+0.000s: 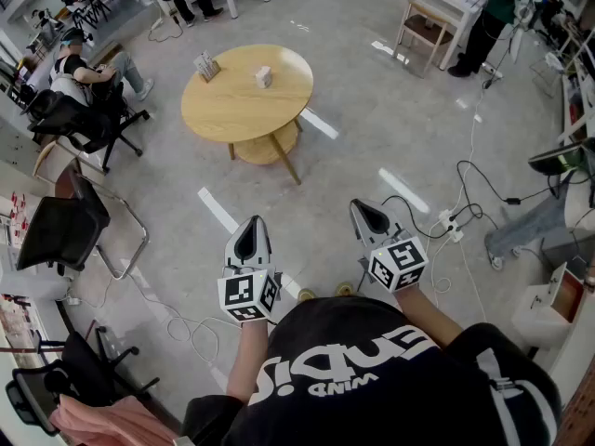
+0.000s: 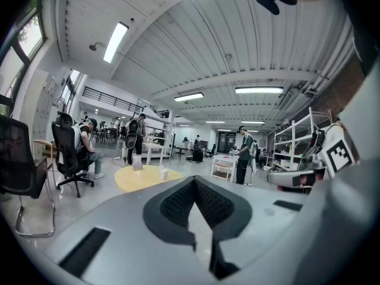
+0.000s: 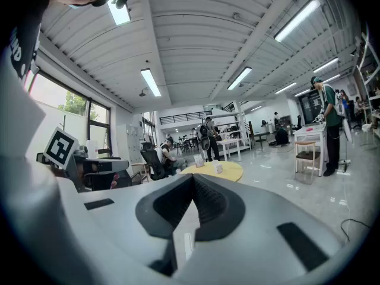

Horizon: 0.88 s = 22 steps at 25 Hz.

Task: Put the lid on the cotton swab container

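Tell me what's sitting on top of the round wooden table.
Two small things: a pale box-like container near its left edge, a small white block nearer the middle. Their contents don't show.

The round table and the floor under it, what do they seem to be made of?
The round table looks like light wood or a wood-look laminate: its top is pale yellow-tan and matte, with matching legs and a lower shelf. The floor looks like polished concrete or some coated surface: it is grey, seamless and glossy, and mirrors the ceiling lights as white streaks.
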Motion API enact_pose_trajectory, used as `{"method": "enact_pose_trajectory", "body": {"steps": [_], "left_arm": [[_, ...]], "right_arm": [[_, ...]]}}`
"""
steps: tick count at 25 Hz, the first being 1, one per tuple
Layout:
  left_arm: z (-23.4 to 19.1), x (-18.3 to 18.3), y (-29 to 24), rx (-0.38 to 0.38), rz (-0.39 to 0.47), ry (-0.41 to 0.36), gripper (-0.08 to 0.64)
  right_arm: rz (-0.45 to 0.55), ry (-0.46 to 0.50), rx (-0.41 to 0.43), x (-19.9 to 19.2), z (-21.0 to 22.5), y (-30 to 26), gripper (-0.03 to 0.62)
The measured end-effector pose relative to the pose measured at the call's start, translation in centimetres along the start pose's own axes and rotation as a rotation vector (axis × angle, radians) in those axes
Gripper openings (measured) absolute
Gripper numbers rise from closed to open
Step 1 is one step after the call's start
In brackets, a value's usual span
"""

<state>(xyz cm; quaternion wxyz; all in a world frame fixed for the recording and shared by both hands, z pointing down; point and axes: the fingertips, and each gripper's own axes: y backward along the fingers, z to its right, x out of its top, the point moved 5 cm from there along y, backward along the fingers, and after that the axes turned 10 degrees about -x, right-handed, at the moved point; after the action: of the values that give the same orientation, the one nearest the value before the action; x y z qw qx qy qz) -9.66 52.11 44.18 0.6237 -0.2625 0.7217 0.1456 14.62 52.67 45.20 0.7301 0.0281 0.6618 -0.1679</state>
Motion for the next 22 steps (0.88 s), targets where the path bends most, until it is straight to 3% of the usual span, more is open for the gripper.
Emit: {"method": "enact_pose_trajectory", "body": {"steps": [9, 22], "left_arm": [[-0.7, -0.1, 0.5, -0.004, 0.002, 0.004, 0.009], [-2.8, -1.1, 0.8, -0.066, -0.015, -0.024, 0.009]], "right_arm": [[0.0, 0.009, -0.003, -0.2, -1.0, -0.3, 0.002], [0.02, -0.002, -0.062, -1.7, -3.9, -0.5, 0.003]]}}
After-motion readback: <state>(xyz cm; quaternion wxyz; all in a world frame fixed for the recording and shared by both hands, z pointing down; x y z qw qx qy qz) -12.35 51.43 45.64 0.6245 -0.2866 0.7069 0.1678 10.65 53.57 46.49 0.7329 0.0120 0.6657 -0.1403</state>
